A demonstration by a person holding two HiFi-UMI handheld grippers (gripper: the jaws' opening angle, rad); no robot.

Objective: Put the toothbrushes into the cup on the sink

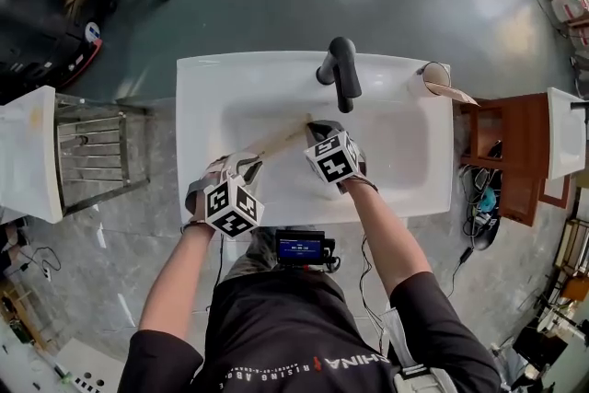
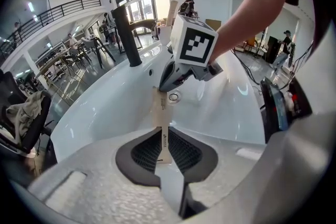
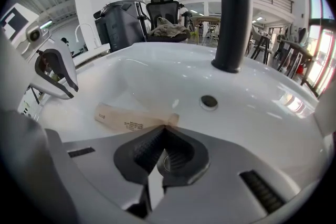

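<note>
A toothbrush in a long tan paper wrapper (image 1: 281,139) hangs over the white sink basin (image 1: 405,170), stretched between my two grippers. My left gripper (image 1: 247,163) is shut on the wrapper's near end (image 2: 161,113), the paper pinched between its dark pads. My right gripper (image 1: 317,129) is shut on the far end; in the right gripper view the wrapper (image 3: 131,120) runs left from the closed jaws (image 3: 167,131). A tan cup (image 1: 435,78) stands at the sink's back right corner, well away from both grippers.
A black faucet (image 1: 340,69) rises at the back middle of the sink, just beyond the right gripper. The drain (image 3: 209,102) lies below the wrapper. A metal rack (image 1: 92,152) stands left of the sink, a wooden cabinet (image 1: 502,152) right.
</note>
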